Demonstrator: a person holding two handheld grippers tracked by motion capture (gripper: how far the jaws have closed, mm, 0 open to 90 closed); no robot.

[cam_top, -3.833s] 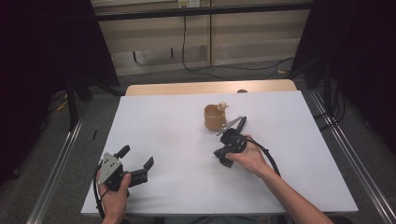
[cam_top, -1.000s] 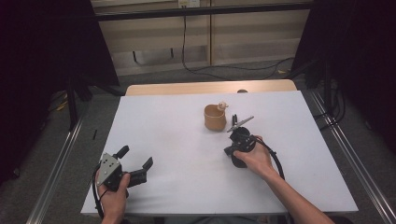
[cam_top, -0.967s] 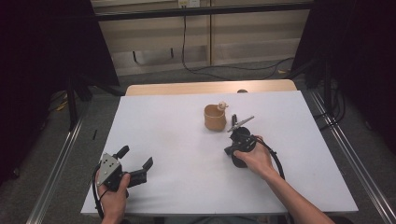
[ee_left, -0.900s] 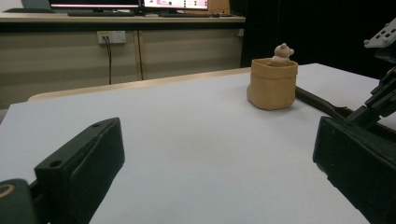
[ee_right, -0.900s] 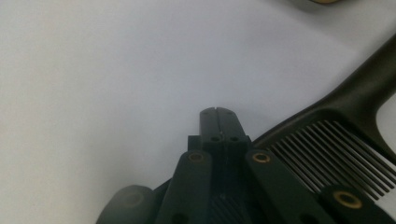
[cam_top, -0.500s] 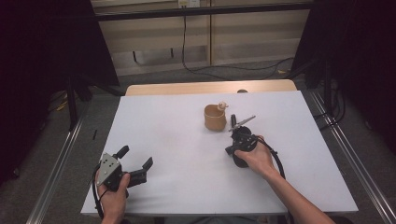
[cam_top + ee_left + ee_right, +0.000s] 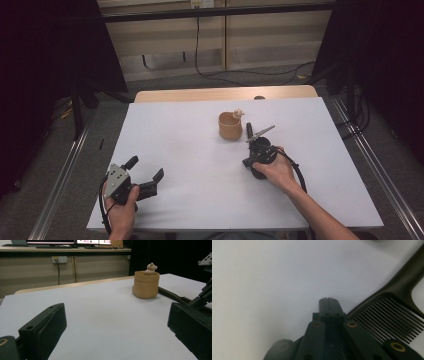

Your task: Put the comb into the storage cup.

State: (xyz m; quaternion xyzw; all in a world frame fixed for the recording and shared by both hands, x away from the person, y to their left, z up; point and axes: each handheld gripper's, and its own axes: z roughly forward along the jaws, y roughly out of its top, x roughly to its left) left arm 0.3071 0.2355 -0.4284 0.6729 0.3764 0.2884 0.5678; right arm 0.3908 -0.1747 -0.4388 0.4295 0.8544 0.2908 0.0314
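High view overhead facing forward, left view low across table (image 7: 190,150), sharing pouch (image 7: 230,126), right view close to tabletop.

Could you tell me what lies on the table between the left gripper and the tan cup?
Nothing: in the left gripper view, bare white table runs from the left gripper to the tan cup.

Your table (image 7: 200,150) has a smooth, matt, pale sheet on top, with bare light wood at its far edge. The pot (image 7: 230,126) looks matt tan, like unglazed clay, slightly rough. The comb (image 7: 392,315) is black plastic with a faint sheen. Your grippers' jaws are matt black plastic with brass-coloured inserts.
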